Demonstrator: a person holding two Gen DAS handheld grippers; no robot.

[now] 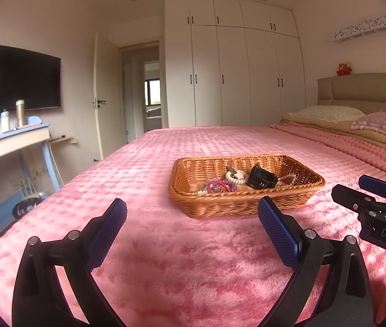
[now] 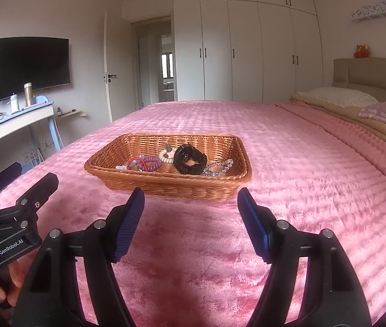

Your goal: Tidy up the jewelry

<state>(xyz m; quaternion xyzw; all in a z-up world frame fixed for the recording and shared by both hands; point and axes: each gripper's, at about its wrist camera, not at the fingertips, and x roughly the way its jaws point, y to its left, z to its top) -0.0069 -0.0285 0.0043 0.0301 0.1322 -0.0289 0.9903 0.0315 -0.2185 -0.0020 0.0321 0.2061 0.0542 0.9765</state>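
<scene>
A wicker basket sits on the pink bedspread. Inside lie a black watch, a purple coil hair tie, a red band, a cream bead bracelet and a clear bead bracelet. My left gripper is open and empty, in front of the basket's near left corner. My right gripper is open and empty, just short of the basket's near rim. Each gripper shows in the other's view.
The pink bedspread covers the bed around the basket. Pillows and the headboard are at the far right. A desk with bottles and a wall TV stand at the left. White wardrobes and a doorway are behind.
</scene>
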